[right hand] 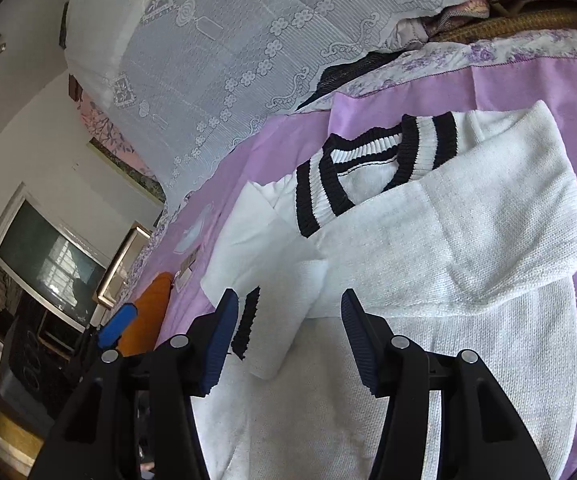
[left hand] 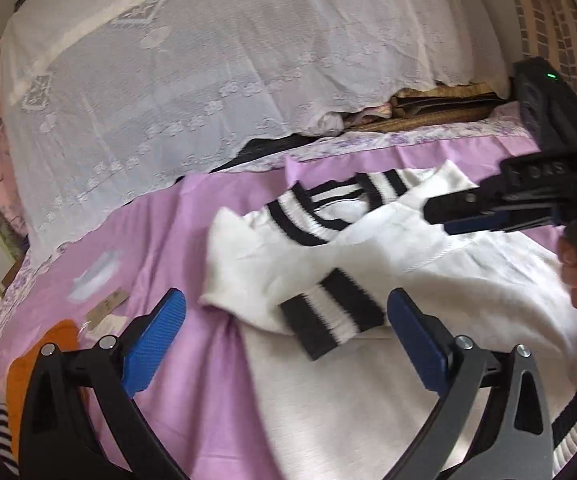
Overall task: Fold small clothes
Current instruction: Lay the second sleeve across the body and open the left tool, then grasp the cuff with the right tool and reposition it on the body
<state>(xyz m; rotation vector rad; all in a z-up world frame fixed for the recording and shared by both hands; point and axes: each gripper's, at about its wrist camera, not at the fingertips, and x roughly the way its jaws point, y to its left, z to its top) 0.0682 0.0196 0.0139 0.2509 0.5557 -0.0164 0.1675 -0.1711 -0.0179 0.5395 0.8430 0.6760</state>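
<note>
A small white knit sweater (left hand: pixel 428 280) with black-and-white striped collar and cuffs lies flat on the purple bedsheet (left hand: pixel 176 240). Both sleeves are folded across its chest; one striped cuff (left hand: pixel 328 320) lies near its left edge. My left gripper (left hand: pixel 288 316) is open, hovering just above that cuff, holding nothing. In the right wrist view the sweater (right hand: pixel 468 248) fills the middle, its collar (right hand: pixel 372 160) at the far end. My right gripper (right hand: pixel 288 320) is open and empty above the folded sleeve; it also shows in the left wrist view (left hand: pixel 440 216) over the sweater's right shoulder.
A white lace cover (left hand: pixel 208 80) drapes bedding at the back. An orange cloth (left hand: pixel 44 360) and paper tags (left hand: pixel 104 312) lie left of the sweater on the sheet. A window (right hand: pixel 40 272) and framed picture stand beyond the bed's left edge.
</note>
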